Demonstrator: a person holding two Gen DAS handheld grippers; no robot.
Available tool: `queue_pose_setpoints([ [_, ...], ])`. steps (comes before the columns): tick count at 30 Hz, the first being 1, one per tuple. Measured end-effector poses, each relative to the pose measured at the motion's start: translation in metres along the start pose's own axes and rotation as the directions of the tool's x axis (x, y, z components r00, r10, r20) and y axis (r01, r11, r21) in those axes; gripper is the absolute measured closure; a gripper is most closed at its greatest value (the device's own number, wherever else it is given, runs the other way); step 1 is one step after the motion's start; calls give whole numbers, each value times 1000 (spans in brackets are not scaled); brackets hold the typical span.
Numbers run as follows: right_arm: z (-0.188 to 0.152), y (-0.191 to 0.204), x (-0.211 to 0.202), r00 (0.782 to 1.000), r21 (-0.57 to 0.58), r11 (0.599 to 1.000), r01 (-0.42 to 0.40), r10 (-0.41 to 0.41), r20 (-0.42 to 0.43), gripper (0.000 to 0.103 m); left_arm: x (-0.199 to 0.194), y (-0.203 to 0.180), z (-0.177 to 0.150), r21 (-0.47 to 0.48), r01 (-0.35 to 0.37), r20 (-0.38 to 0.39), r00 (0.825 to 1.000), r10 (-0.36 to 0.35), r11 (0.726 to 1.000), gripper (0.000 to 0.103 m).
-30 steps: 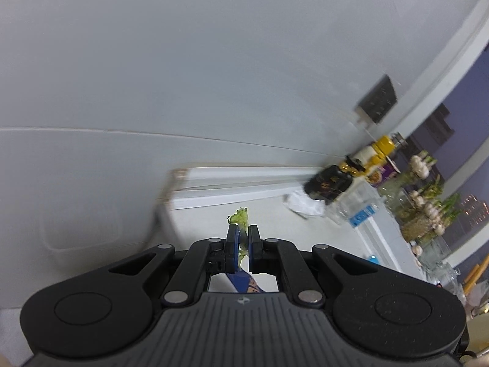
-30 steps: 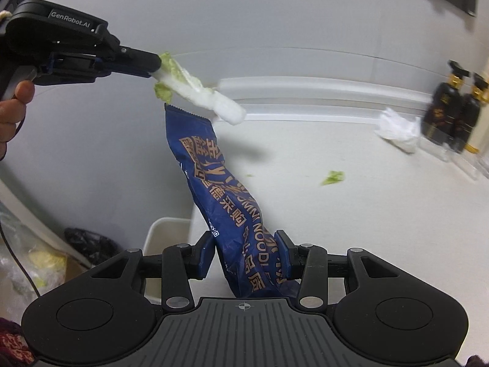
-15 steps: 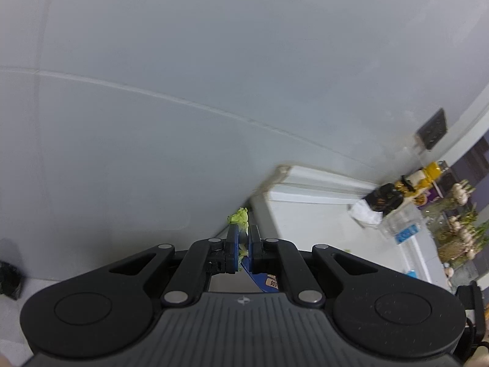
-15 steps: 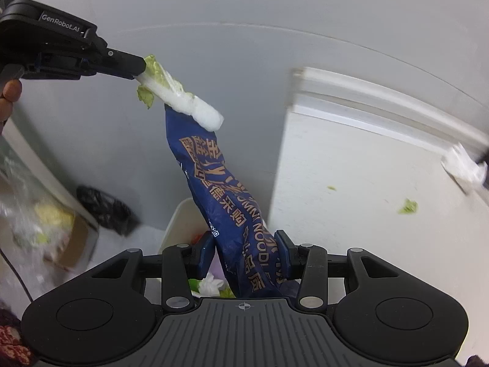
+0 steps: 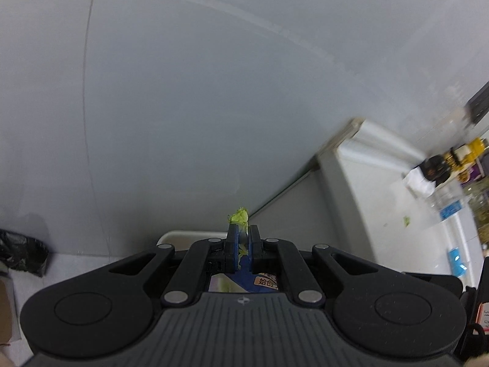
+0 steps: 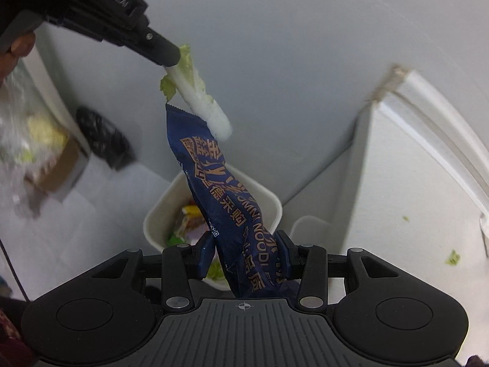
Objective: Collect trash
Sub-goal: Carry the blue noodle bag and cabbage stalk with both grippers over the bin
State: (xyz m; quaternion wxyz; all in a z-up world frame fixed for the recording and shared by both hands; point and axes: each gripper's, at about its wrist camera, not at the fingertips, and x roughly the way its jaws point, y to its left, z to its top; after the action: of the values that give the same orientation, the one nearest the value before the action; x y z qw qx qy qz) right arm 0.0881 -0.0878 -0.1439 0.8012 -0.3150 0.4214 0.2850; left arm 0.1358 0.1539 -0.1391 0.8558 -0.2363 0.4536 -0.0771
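Right gripper (image 6: pixel 244 257) is clamping a dark blue noodle wrapper (image 6: pixel 220 189) between its two pads; the wrapper is standing up and away from the jaws, its serrated top edge reaching toward the upper left of the right wrist view. Directly beyond and below the jaws a white bin (image 6: pixel 269 205) is sitting on the floor, with coloured packets and green scraps lying inside it. The wrapper is hanging over this bin's opening. A second white container (image 6: pixel 308 226) is showing its rim just beside the bin, against the foot of the counter (image 6: pixel 412 183).

Left gripper (image 6: pixel 169 59) is coming in from the upper left of the same view, its jaws pressed together on the leafy end of a cabbage stalk (image 6: pixel 201 104). The stalk is slanting down and to the right, its white cut end overlapping the wrapper's top; contact between the two cannot be determined. In the left wrist view the same gripper (image 5: pixel 243 244) is pinching green leaf (image 5: pixel 240 218) between blue pads, with the bin's rim (image 5: pixel 183 234) showing just past the fingers.

Further out, green scraps (image 6: pixel 454 257) are lying on the counter top. A black bag (image 6: pixel 104 143) is resting on the floor against the wall, and a cardboard box (image 6: pixel 58 168) is sitting near it, blurred. At the far end of the counter, dark bottles (image 5: pixel 437 169) and a crumpled white tissue (image 5: pixel 420 183) are standing close together.
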Motion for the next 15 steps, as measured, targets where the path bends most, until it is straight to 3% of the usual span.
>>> queue_pose_setpoints([
  [6,2,39,34,996,-195,980,49,-62,-61,63,29,19,-16,1,-34,-82,996,34,999,98],
  [15,-5,90,105,971,-470,879,85,-178,-159,64,86,28,-27,35,-79,-193,978,84,996,98],
])
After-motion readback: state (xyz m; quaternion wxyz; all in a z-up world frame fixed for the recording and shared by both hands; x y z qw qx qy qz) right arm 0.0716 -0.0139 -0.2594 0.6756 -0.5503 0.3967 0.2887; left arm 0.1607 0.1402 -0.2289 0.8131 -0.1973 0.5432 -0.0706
